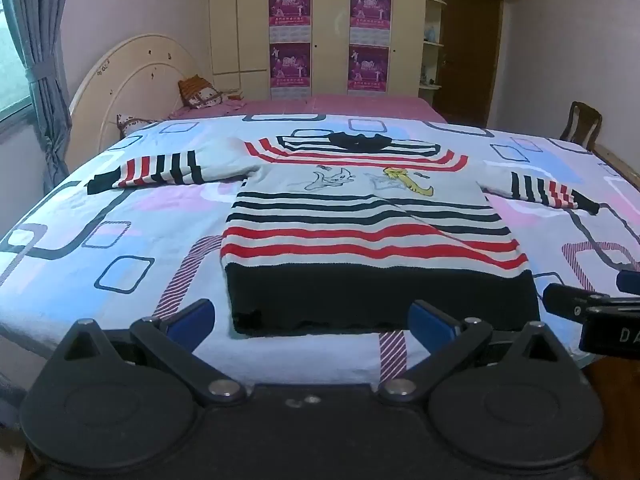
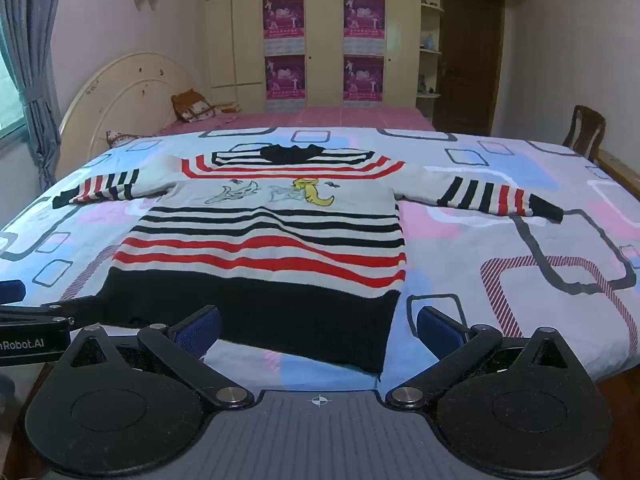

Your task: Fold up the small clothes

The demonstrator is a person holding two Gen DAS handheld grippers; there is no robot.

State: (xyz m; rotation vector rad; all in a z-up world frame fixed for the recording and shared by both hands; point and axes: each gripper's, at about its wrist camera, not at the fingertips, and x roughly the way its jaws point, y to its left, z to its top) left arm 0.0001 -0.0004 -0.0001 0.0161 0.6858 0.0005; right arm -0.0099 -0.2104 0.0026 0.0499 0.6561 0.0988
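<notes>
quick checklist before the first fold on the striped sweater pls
1. Sweater lies flat, front up: ok.
2. Both sleeves spread out to the sides: ok.
3. Left tongs open, nothing held: ok.
4. Right tongs open, nothing held: ok.
5. Both tongs near the black hem, not touching it: ok.
6. Bedspread bare beside the sweater: ok.

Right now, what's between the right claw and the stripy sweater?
Only bare bedsheet. In the right wrist view, the open right claw hangs just short of the sweater, whose black hem lies right ahead of its fingers.
</notes>
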